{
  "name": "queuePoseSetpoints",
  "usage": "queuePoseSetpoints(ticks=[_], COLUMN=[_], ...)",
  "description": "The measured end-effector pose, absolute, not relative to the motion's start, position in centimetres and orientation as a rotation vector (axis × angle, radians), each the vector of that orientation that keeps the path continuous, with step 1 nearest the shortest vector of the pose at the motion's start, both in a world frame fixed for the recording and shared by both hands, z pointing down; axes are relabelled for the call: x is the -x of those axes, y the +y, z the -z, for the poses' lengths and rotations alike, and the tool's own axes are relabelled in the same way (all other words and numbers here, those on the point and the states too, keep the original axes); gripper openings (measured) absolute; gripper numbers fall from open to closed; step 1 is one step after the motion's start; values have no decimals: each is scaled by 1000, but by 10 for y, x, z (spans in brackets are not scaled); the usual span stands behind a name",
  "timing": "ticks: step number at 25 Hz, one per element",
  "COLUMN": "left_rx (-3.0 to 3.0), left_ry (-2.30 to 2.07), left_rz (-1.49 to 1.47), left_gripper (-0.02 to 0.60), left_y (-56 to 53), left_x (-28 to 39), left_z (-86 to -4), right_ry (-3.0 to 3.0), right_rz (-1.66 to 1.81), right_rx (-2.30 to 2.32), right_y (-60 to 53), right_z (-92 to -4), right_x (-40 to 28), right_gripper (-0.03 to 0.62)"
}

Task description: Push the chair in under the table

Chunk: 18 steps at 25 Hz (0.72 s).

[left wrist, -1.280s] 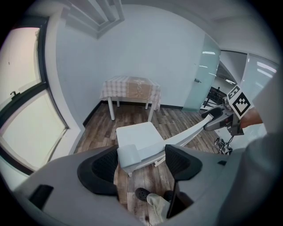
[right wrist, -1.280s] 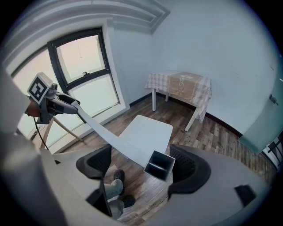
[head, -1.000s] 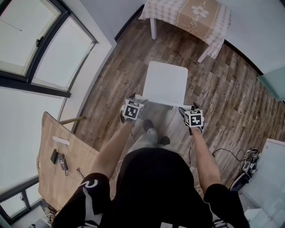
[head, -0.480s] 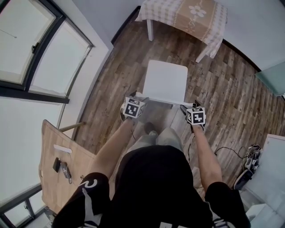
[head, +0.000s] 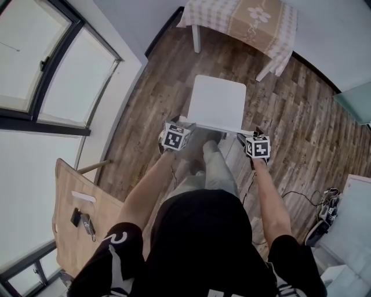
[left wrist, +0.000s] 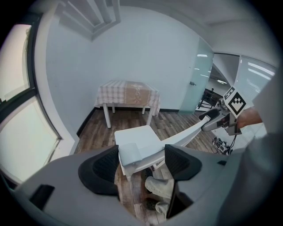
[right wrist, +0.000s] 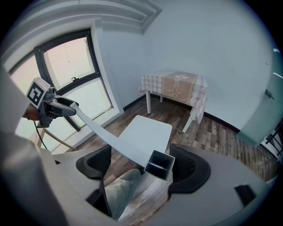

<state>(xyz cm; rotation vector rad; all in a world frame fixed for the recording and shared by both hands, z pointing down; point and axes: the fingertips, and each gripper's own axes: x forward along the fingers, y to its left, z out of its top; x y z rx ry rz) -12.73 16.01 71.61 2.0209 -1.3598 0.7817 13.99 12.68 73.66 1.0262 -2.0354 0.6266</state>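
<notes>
A white chair stands on the wood floor, its seat facing a table draped in a checked cloth at the top of the head view. My left gripper is at the left end of the chair's top rail and my right gripper at the right end. In the left gripper view the rail's end block sits between the spread jaws of that gripper, against the left pad. In the right gripper view the hollow post end lies near the right pad of that gripper, with floor showing beside the left pad.
A wooden desk with small items stands at the lower left, under large windows. Cables and gear lie on the floor at the right. The person's leg reaches forward behind the chair. The table stands against the wall.
The chair and both grippers have shifted slightly toward the table. The person's leg has stepped forward close behind the chair back.
</notes>
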Motion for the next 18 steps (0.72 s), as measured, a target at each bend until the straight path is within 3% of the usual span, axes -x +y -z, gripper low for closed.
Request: queuePoseSetpoints(ticks=[18], left_rx=[-2031], left_ry=[-1342], left_rz=[-770], left_gripper=[344], left_y=[87], left_x=[139], left_z=[-716], right_ry=[-2058], right_rz=[-618], right_rx=[-1056], right_y=[59], right_z=[-736], right_x=[-127], right_gripper=[426])
